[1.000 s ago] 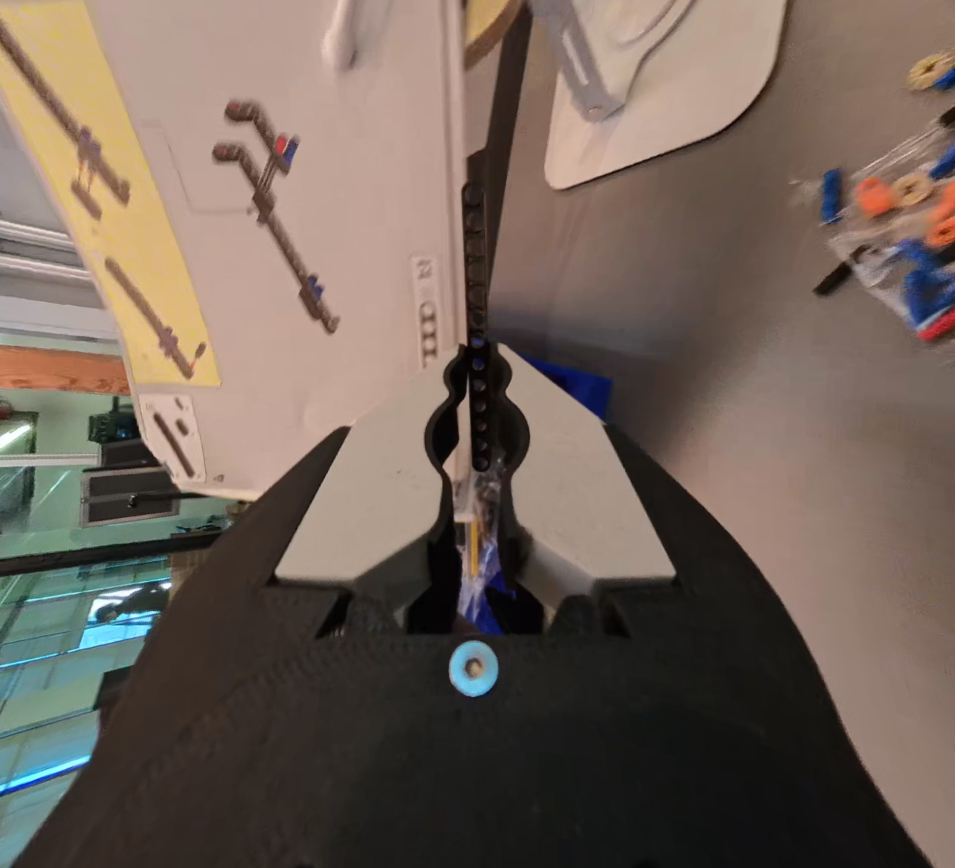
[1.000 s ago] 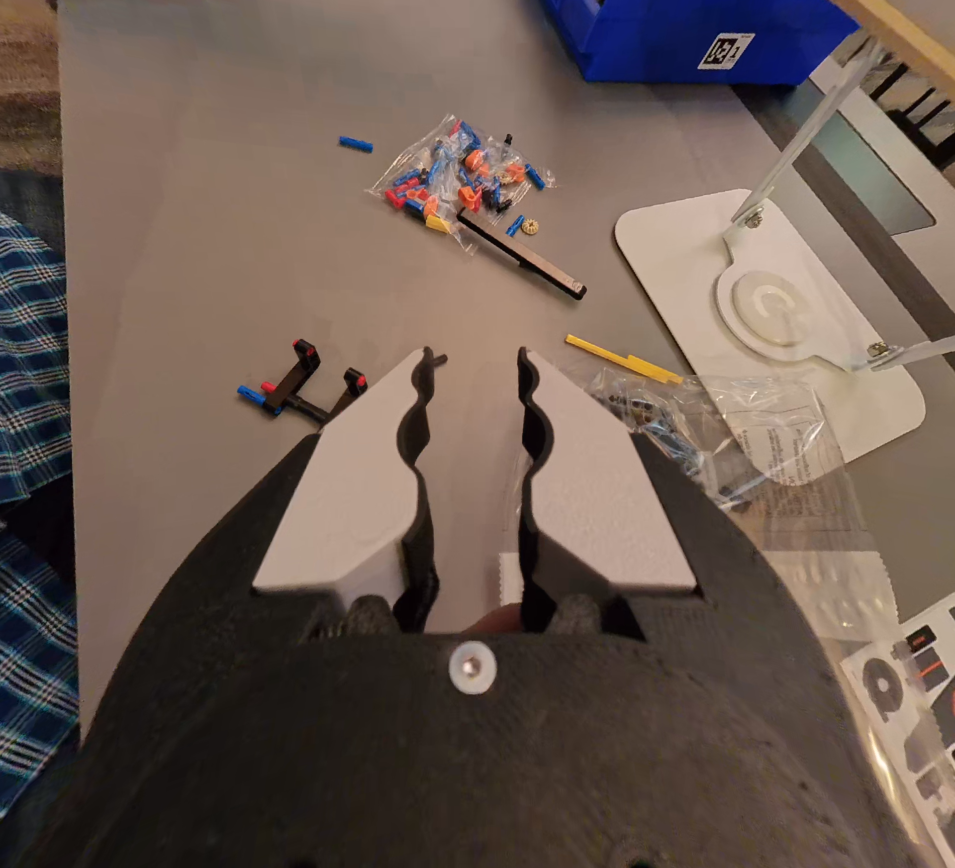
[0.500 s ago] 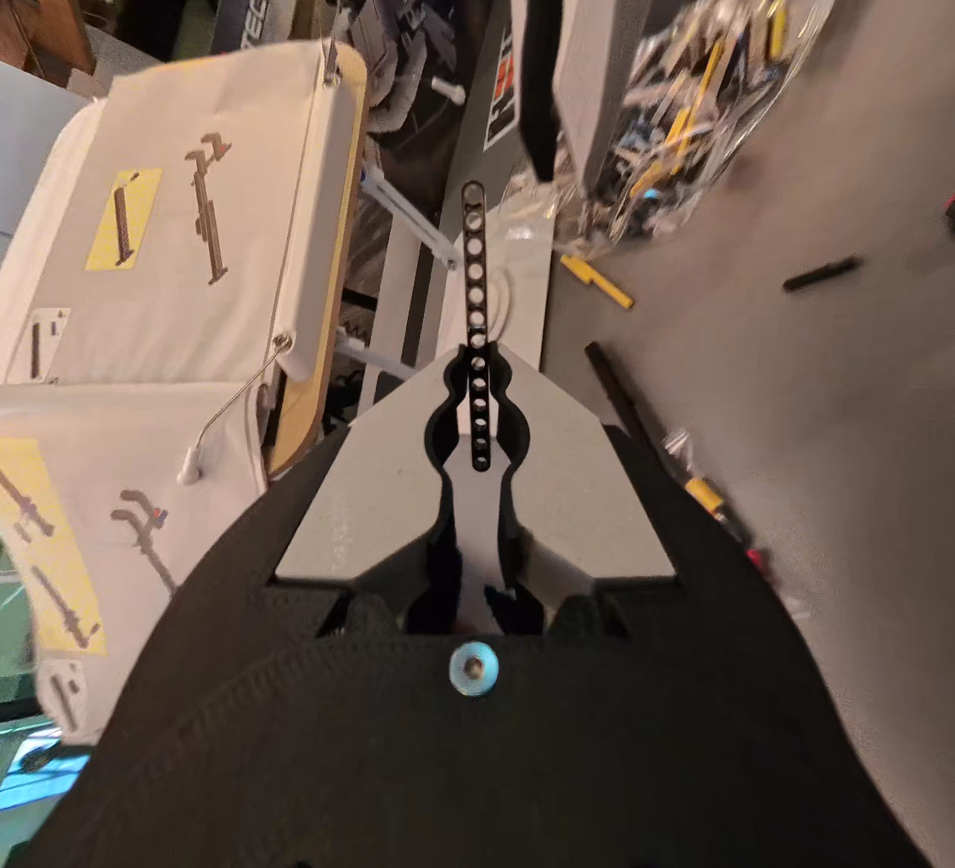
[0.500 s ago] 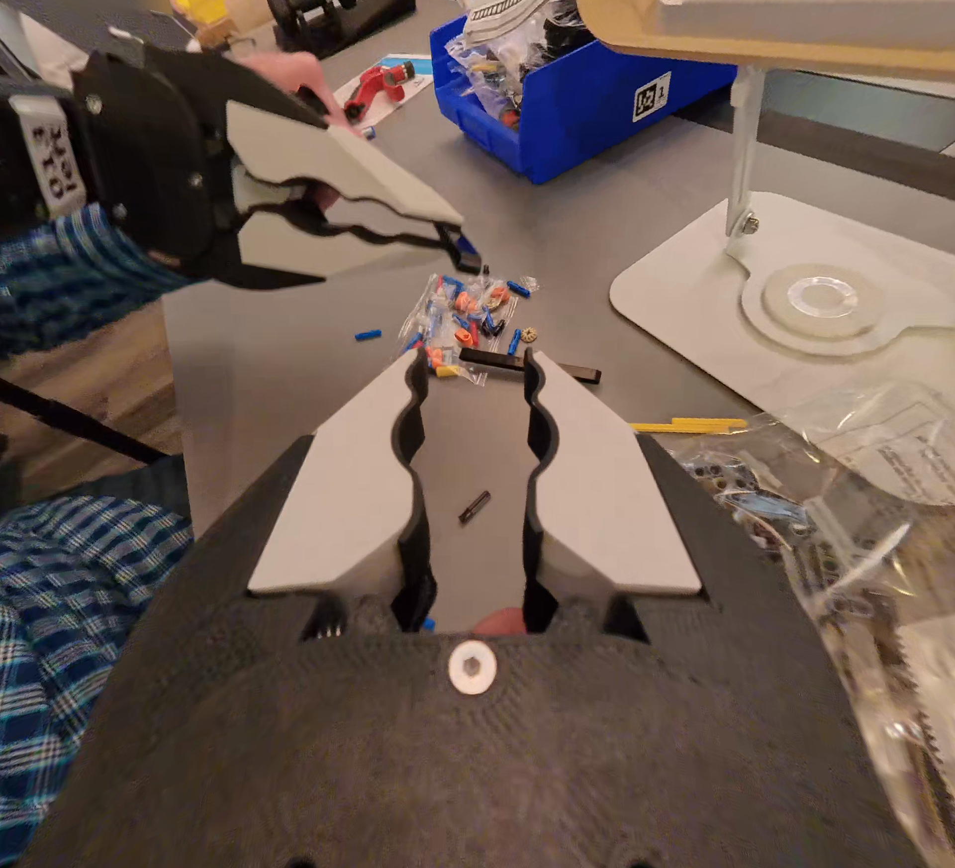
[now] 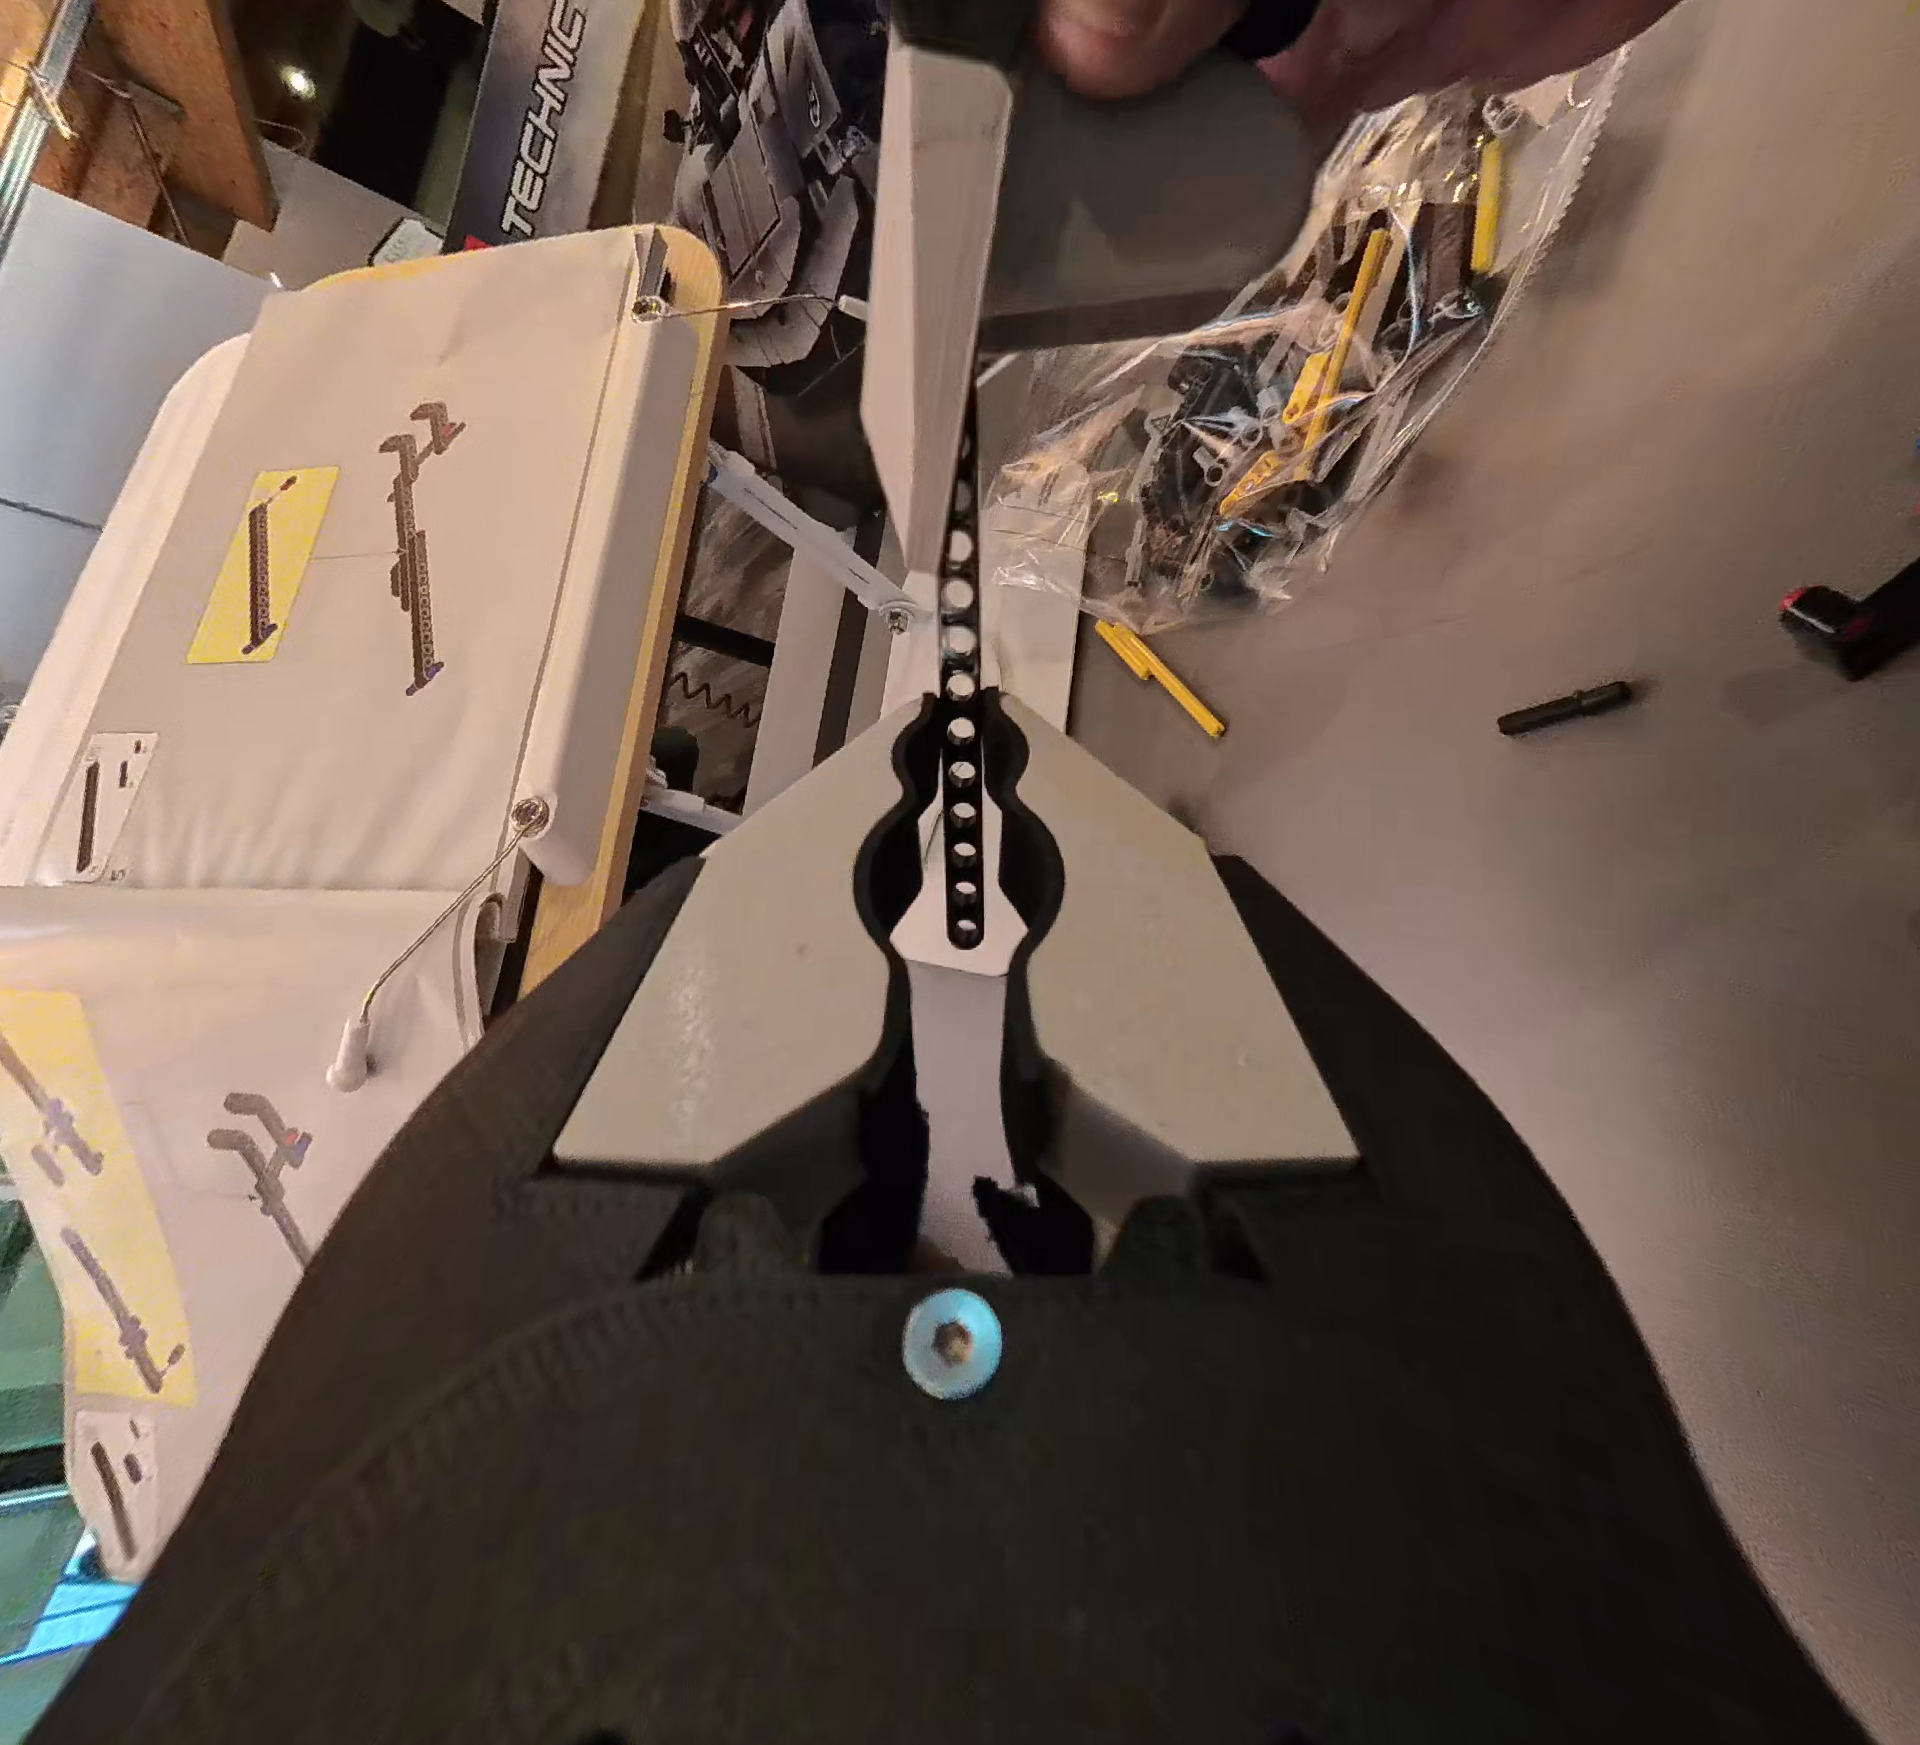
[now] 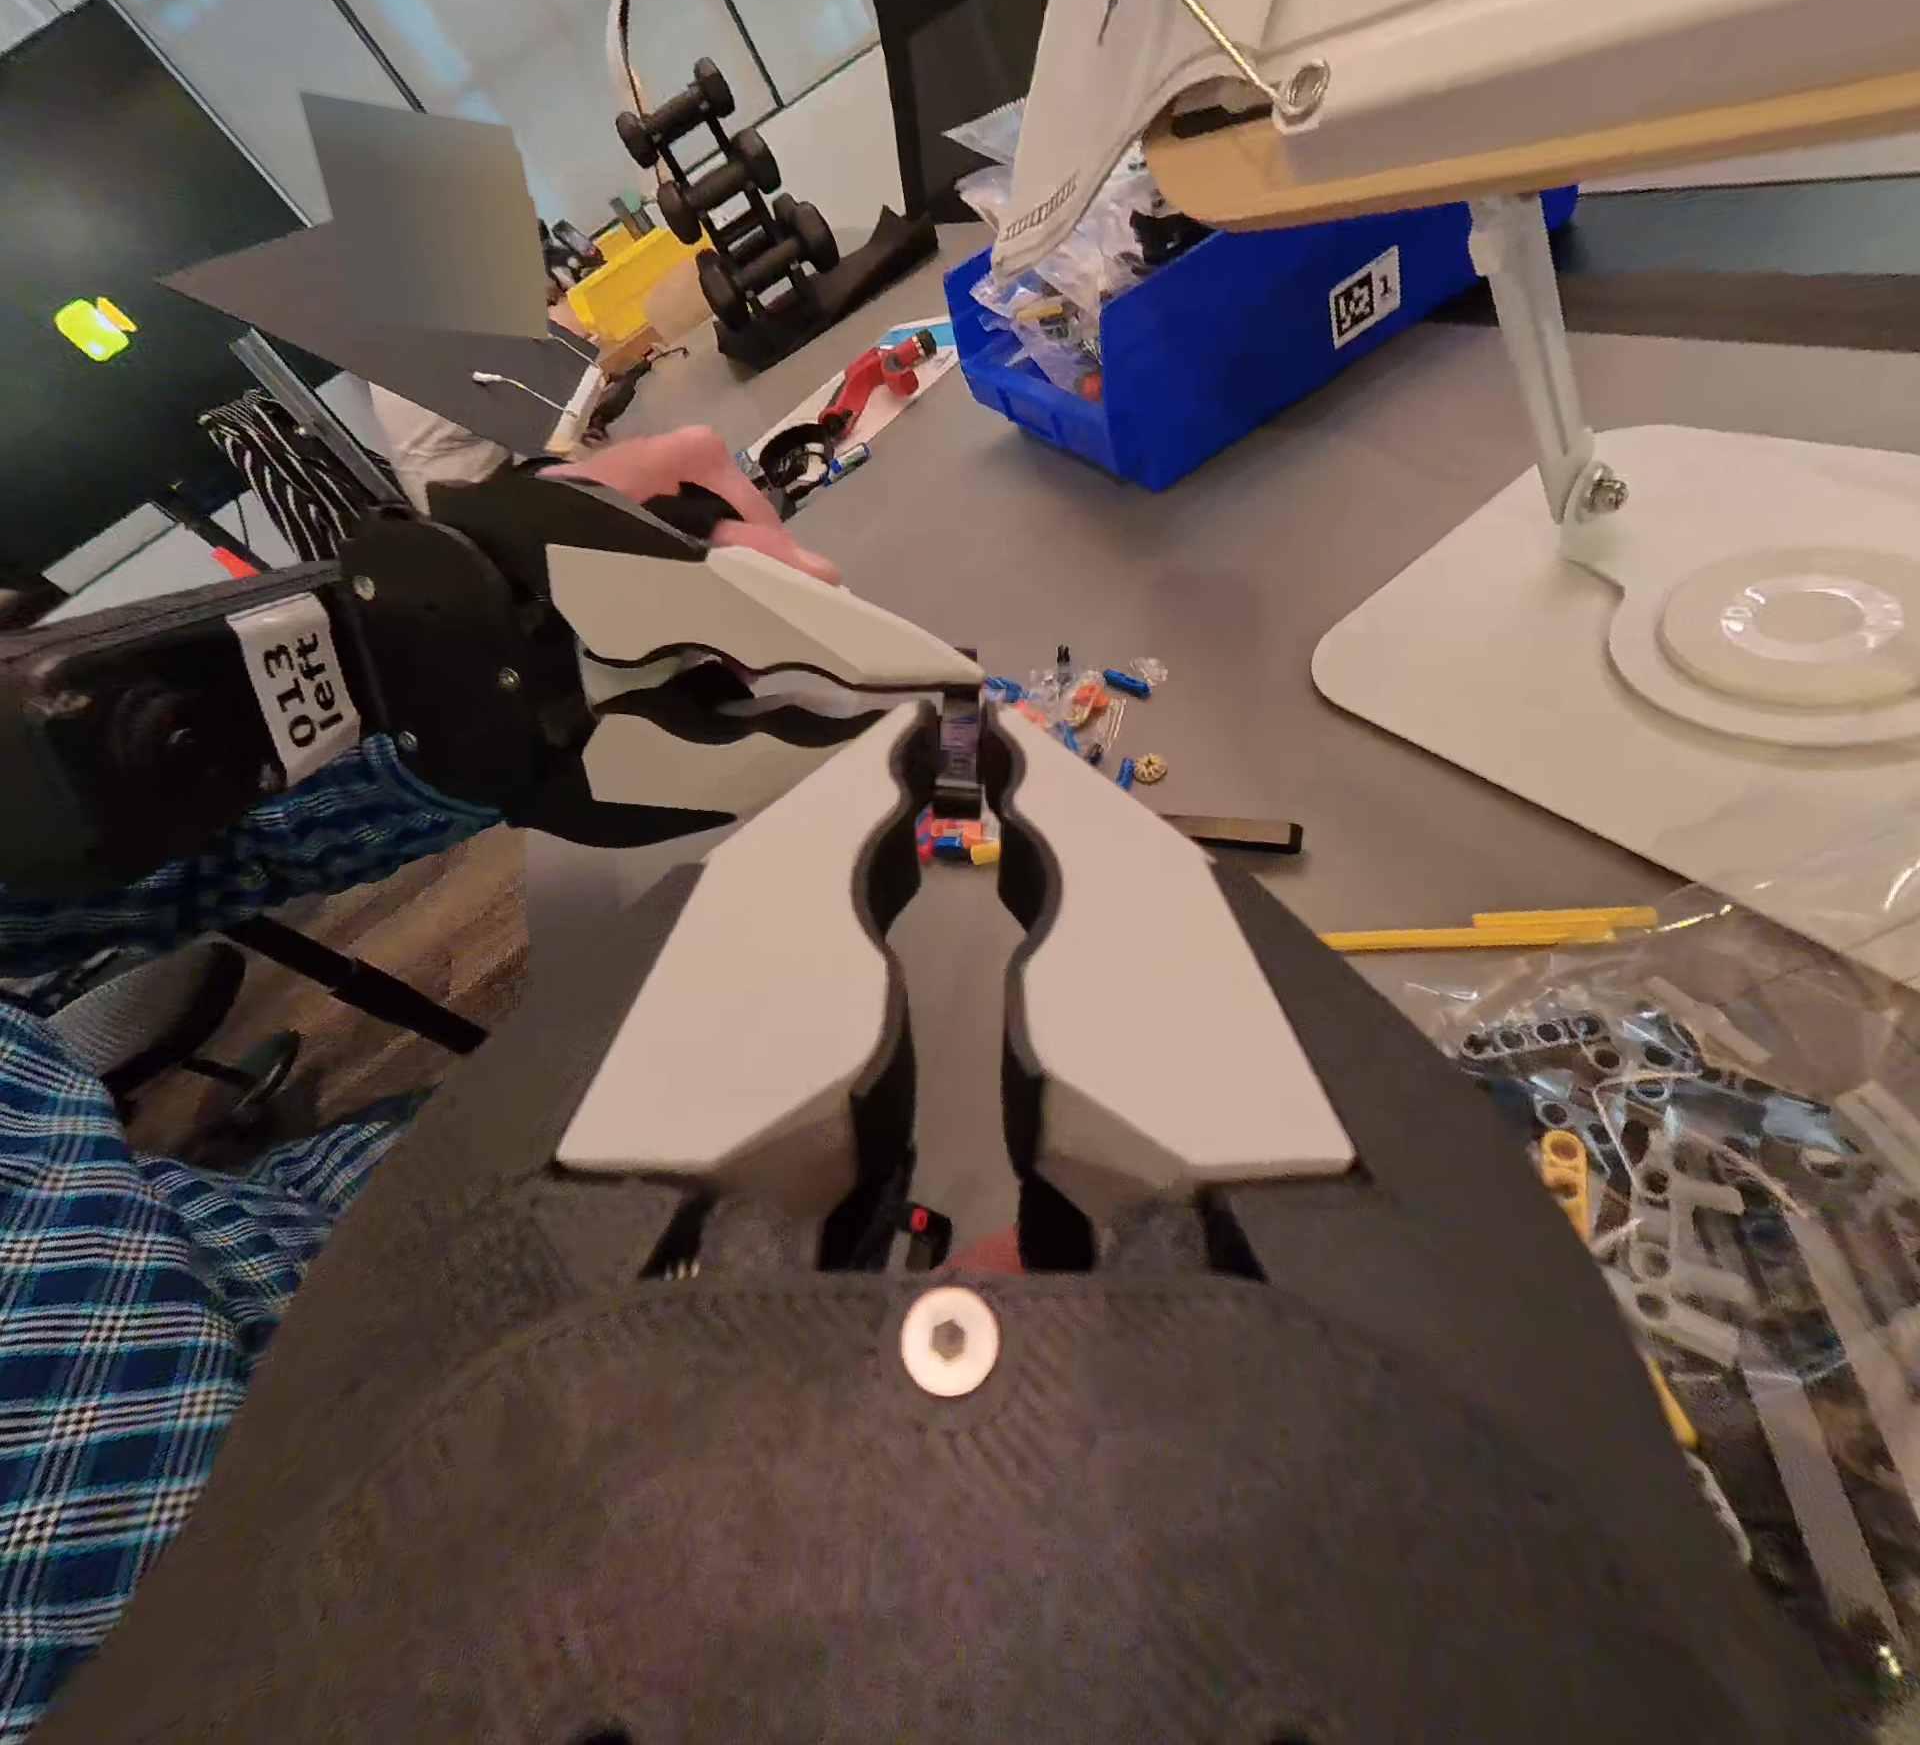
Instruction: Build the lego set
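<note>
My left gripper (image 5: 961, 708) is shut on a long black beam with holes (image 5: 958, 615) and holds it in the air above the table. The beam's far end runs between the fingers of my right gripper (image 5: 935, 293), which comes in from the top of the left wrist view. In the right wrist view, my right gripper (image 6: 958, 719) has its jaws narrowed onto the beam's end (image 6: 956, 755). The left gripper (image 6: 748, 646) reaches in from the left there. An open instruction booklet (image 5: 364, 552) rests on a stand.
On the grey table lie a bag of small coloured parts (image 6: 1086, 698), another black beam (image 6: 1236, 833), yellow axles (image 6: 1486, 932), a bag of grey and black parts (image 6: 1662, 1124), a black pin (image 5: 1569, 708) and a small black and red assembly (image 5: 1849, 625). A blue bin (image 6: 1195, 345) and the stand's white base (image 6: 1662, 656) are behind. The tips of both grippers are at nearly the same place. The black pin (image 5: 1569, 708) is about 12 cm from my left fingertips.
The right gripper rose from the table, moved to the beam's far end and narrowed its jaws around it. The left gripper swung the beam away from the booklet toward the right gripper.
</note>
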